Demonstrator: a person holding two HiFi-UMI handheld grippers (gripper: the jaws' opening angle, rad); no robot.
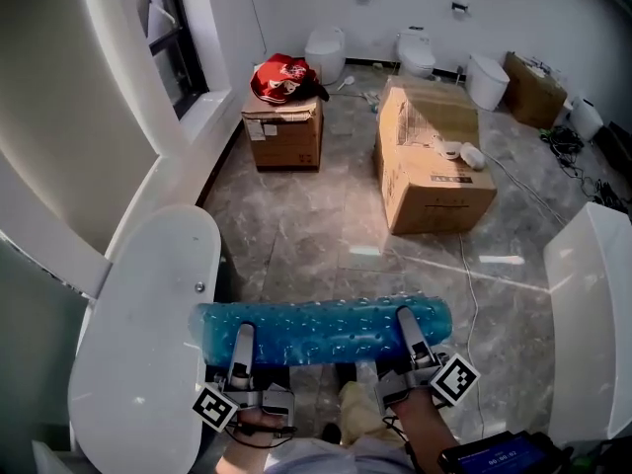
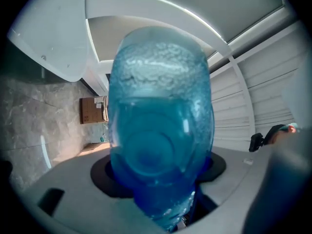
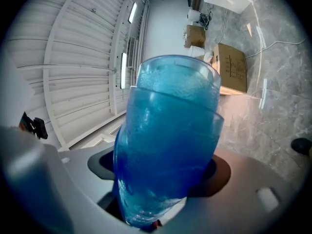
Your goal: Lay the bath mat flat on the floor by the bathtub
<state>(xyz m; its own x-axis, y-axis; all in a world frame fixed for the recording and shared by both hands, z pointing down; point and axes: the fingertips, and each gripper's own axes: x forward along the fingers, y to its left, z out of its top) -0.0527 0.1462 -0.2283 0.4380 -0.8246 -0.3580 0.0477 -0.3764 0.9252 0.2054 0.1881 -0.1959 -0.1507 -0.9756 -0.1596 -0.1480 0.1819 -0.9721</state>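
A rolled, translucent blue bath mat (image 1: 326, 329) with a bumpy surface hangs level in front of me, above the grey marble floor. My left gripper (image 1: 242, 336) is shut on the roll near its left end and my right gripper (image 1: 405, 320) near its right end. The white bathtub (image 1: 148, 324) stands just left of the roll, its rim beside the mat's left end. The bath mat (image 2: 161, 130) fills the middle of the left gripper view and hides the jaw tips. In the right gripper view the bath mat (image 3: 170, 140) does the same.
A large cardboard box (image 1: 433, 161) lies on the floor ahead. Left of it, a smaller box (image 1: 283, 126) has a red bag (image 1: 284, 75) on top. Toilets (image 1: 416, 52) line the far wall. A white fixture (image 1: 592, 304) stands at right, and a white cable (image 1: 464, 265) crosses the floor.
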